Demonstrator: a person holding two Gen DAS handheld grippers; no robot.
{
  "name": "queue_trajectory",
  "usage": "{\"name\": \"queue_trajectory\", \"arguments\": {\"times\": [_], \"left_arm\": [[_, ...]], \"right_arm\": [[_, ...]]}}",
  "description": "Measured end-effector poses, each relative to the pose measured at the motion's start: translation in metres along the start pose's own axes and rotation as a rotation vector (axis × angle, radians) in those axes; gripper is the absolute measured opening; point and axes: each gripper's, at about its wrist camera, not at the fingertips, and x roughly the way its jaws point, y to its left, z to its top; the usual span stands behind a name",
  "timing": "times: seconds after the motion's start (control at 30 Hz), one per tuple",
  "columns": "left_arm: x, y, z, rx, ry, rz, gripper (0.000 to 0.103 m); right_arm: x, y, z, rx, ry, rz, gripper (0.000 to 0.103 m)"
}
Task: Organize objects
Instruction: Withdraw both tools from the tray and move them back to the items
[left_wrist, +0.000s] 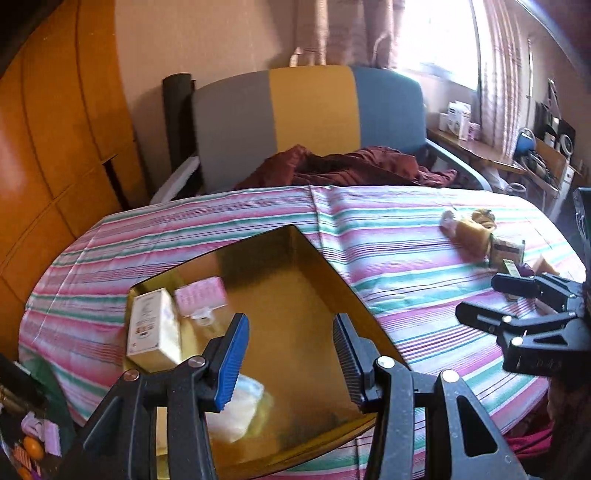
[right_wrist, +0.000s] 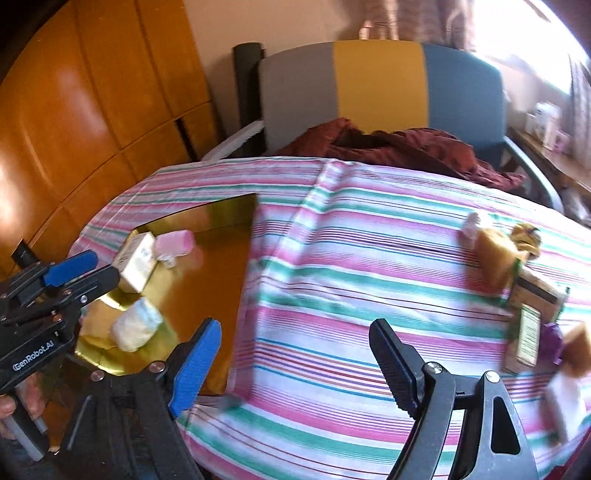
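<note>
- Far left, the gold tray (right_wrist: 218, 258) sits on the striped tablecloth (right_wrist: 332, 295) and it is filling up: a cream carton (right_wrist: 135, 262), a pink packet (right_wrist: 175, 242) and a soft white pack (right_wrist: 136, 328) are already inside.
- The left gripper (left_wrist: 290, 354) hangs over that tray, jaws part-way apart with nothing between them.
- Plenty of bare gold floor is showing, so there is room for more.
- Moving right, the middle of the table is just cloth, nothing to collect there.
- The right gripper (right_wrist: 295, 369) is over the cloth between tray and pile, jaws wide and empty.
- Far right, the unsorted pile waits near the table's edge: a yellow-brown bag (right_wrist: 495, 254), a brown box (right_wrist: 539, 295), a green-labelled carton (right_wrist: 526, 338) and something purple (right_wrist: 552, 339).
- By my count three are in and at least four remain, so call it under halfway.
</note>
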Motion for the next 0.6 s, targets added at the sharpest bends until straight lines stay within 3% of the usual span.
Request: {"name": "queue_trajectory", "arguments": {"times": [0.6], "left_arm": [[0.028, -0.07, 0.026, 0.131, 0.021, -0.128, 0.048]], "right_arm": [[-0.024, -0.091, -0.006, 0.149, -0.022, -0.171, 0.084]]}}
